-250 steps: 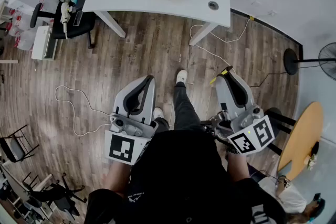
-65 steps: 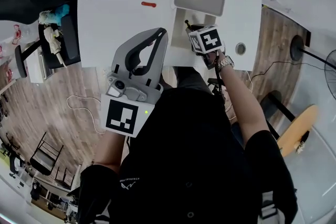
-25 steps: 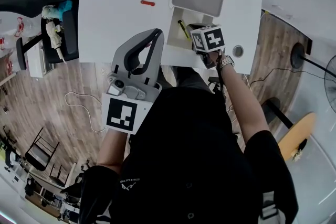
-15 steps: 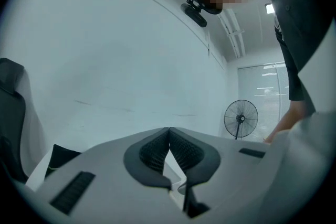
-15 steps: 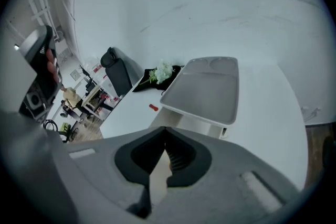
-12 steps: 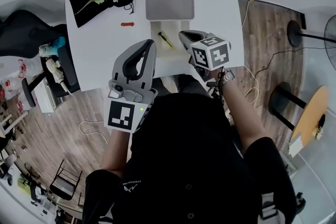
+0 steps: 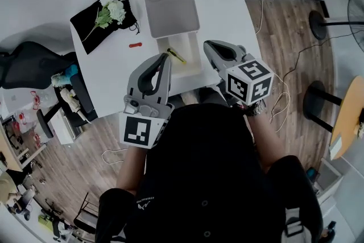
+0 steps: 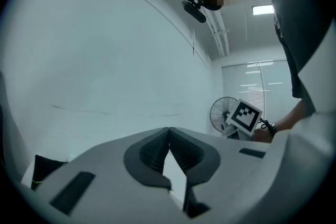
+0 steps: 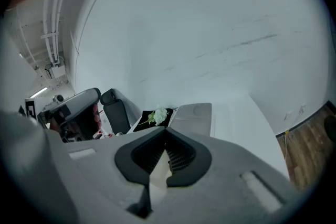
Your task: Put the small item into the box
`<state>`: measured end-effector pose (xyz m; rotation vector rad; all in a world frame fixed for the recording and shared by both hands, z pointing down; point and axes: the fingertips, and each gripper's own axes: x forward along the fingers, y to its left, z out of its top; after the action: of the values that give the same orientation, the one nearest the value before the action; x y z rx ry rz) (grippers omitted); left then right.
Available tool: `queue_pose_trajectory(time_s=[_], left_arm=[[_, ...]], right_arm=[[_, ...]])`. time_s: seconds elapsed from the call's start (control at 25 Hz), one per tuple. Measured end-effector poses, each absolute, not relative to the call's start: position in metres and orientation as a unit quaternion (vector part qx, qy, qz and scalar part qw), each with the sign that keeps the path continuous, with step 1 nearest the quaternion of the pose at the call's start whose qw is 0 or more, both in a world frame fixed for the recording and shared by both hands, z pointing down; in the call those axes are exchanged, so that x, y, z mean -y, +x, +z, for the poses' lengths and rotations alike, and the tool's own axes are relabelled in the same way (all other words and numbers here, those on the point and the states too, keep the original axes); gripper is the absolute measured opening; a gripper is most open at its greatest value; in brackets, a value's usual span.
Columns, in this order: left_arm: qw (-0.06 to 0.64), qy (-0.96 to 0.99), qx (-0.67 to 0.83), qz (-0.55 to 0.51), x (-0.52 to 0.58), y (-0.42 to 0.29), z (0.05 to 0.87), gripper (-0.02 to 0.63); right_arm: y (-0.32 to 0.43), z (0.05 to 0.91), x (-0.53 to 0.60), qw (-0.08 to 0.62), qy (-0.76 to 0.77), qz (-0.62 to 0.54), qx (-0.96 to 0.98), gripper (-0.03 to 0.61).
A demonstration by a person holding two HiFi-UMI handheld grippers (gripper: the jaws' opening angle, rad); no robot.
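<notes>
In the head view an open white box (image 7: 181, 60) stands on the white table (image 7: 114, 68), its grey lid (image 7: 170, 6) folded back behind it. A thin yellow-green item (image 7: 175, 56) lies inside the box. A small red item (image 7: 134, 45) lies on the table left of the box. My left gripper (image 7: 164, 58) is shut and empty, its tip at the box's near left corner. My right gripper (image 7: 208, 45) is also shut and empty, just right of the box. In the gripper views the left gripper (image 8: 169, 131) and right gripper (image 9: 166, 131) show closed jaws with nothing between.
A black cloth with white flowers (image 7: 106, 13) lies at the table's far left, and the flowers (image 9: 157, 115) also show in the right gripper view. A black office chair (image 7: 28, 65) stands left of the table, and a floor fan (image 7: 318, 23) and cables are on the wood floor to the right.
The person has walked up to the table over the last seconds. In the last half second the right gripper drew back from the box to its right side, and the head view shifted.
</notes>
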<state>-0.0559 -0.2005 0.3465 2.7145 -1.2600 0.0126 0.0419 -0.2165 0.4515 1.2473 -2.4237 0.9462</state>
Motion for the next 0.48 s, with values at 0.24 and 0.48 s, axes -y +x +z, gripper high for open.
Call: queue_pose_trajectory(time_s=[0.24, 0.48], left_arm=[[0.061, 0.903, 0.425, 0.004, 0.198, -0.060, 0.338, 0.005], [0.057, 0.897, 0.439, -0.003, 0.197, -0.066, 0.333, 0.005]], right_arm=[[0.058, 0.423, 0.208, 0.106, 0.462, 0.289, 0.832, 0.005], [0.054, 0.416, 0.203, 0.088, 0.462, 0.280, 0.837, 0.005]])
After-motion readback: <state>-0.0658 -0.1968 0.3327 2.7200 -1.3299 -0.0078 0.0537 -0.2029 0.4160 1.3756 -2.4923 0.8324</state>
